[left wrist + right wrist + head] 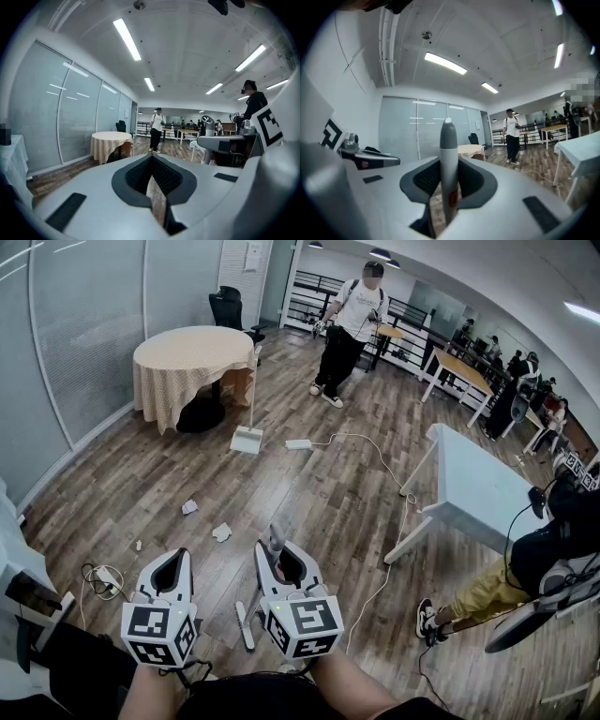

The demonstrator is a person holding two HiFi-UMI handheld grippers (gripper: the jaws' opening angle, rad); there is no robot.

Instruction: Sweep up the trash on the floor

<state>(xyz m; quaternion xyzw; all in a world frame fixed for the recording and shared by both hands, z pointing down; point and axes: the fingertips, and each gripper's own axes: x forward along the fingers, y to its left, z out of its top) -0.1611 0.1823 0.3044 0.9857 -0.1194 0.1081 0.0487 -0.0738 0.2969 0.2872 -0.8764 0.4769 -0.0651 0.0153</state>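
The right tongs (449,185) are squeezing a grey broom stick (448,140), the left tongs (152,169) are pinching together on nothing, and white paper scraps (222,532) are lying on the brown wood floor (309,493).

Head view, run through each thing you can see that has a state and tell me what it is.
Left gripper: fingers shut, nothing between them.
Right gripper: fingers shut on the broom.
Broom: held upright by its handle.
Dustpan: standing on the floor, untouched.
Paper scraps: lying loose on the floor, unswept.
Round table: covered with a cloth.
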